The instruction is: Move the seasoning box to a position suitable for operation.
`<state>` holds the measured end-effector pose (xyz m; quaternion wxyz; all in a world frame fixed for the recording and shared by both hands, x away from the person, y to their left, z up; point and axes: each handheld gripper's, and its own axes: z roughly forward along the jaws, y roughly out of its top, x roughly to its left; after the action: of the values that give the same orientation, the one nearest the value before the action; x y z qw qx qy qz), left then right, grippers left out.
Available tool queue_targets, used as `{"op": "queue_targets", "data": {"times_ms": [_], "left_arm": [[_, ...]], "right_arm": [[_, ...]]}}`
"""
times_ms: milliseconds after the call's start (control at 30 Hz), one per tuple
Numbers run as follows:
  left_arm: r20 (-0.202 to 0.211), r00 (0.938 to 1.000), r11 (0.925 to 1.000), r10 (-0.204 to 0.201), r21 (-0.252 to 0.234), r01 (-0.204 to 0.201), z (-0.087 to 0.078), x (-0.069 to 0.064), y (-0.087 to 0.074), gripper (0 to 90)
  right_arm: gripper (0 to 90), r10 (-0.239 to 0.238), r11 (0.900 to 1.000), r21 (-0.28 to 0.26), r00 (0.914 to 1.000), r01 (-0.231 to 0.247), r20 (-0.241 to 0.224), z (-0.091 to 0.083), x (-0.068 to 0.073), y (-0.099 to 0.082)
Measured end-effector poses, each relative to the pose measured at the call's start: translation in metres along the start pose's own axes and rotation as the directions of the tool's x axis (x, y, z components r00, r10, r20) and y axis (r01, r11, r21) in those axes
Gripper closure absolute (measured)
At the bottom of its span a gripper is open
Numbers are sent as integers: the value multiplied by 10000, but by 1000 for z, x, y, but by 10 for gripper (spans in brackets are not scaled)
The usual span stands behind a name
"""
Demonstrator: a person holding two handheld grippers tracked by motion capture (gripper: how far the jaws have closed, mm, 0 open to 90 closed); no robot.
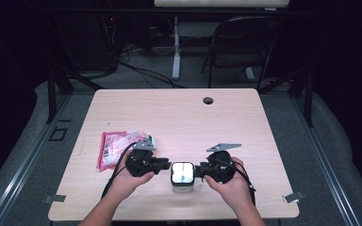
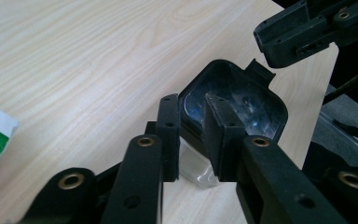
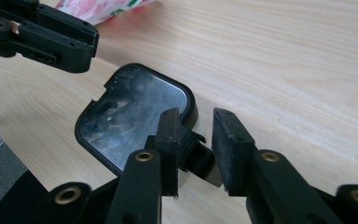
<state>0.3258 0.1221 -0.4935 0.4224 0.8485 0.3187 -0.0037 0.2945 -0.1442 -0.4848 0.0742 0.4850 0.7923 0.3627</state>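
Observation:
A small clear container with a black-rimmed lid point(image 1: 182, 175) stands near the table's front edge, between my two grippers. My left gripper point(image 1: 167, 165) comes in from the left. In the left gripper view, that left gripper point(image 2: 192, 121) has its pads against the near rim of the lid point(image 2: 242, 100), with no gap showing. My right gripper point(image 1: 198, 170) comes in from the right. In the right gripper view, that right gripper point(image 3: 198, 126) straddles the lid's black latch tab point(image 3: 193, 144). One pad touches the tab, and a gap shows at the other.
A pink and white packet point(image 1: 118, 146) lies on the wooden table point(image 1: 179, 117), behind and left of my left hand. A cable hole point(image 1: 208, 100) sits near the far edge. A black chair point(image 1: 245, 42) stands beyond the table.

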Motion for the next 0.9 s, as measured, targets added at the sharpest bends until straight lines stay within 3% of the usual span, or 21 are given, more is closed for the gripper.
{"op": "queue_targets", "data": {"times_ms": [100, 233, 300, 400, 600, 900], "left_arm": [[121, 9999, 9999, 0, 143, -2, 1, 1, -4, 816], [200, 9996, 9993, 204, 314, -210, 2, -1, -8, 856], [45, 9995, 9984, 315, 466, -317, 5, -2, -10, 875], [130, 9989, 9966, 440, 692, -448, 7, -3, -12, 897], [363, 9957, 9898, 854, 1115, -889, 10, -8, -14, 900], [581, 9935, 9844, 979, 1411, -1052, 9, -9, -19, 900]], "right_arm": [[768, 42, 9999, 159, 9999, -44, 125, 3, -1, 0], [811, 89, 9996, 254, 9998, -85, -163, 4, -3, 1], [812, 80, 9995, 294, 9998, -74, -182, 4, -3, 1], [812, 85, 9995, 300, 9998, -79, -183, 4, -3, 1], [815, 323, 9993, 210, 9991, -317, -282, 4, -5, 1], [817, 440, 9988, 207, 9987, -435, -258, 4, -4, 0]]}}
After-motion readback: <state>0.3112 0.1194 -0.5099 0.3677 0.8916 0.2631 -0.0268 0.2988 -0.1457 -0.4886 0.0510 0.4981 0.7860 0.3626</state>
